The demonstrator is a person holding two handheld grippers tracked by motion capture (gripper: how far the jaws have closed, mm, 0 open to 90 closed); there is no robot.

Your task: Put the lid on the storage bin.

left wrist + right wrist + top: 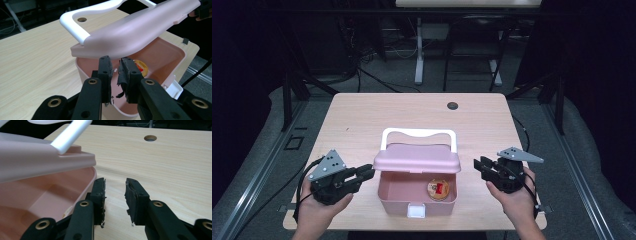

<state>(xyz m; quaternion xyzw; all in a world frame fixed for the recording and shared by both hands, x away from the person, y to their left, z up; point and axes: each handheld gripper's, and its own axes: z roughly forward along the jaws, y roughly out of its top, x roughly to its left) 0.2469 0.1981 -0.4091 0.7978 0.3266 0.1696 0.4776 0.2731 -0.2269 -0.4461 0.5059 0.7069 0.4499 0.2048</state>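
Note:
A pink box [388, 199] with a white front latch [416, 211] stands near the table's front edge. Its lid [417, 159] is propped half open and carries a white handle [418, 132]. On the box floor lies a round gold and red thing [438, 189]. My left gripper [368, 173] reaches the box's left wall under the lid edge. In the left gripper view its jaws [115, 72] stand a narrow gap apart over that wall [81, 75]; a grip is unclear. My right gripper [479, 165] sits right of the box, open [115, 187], with bare table between its pads.
The wooden table [362, 120] has a round cable hole [453, 105] at its far side. Dark floor, cables and another table's legs [419, 60] lie beyond. The box's right rim [93, 173] is just left of my right gripper's left jaw.

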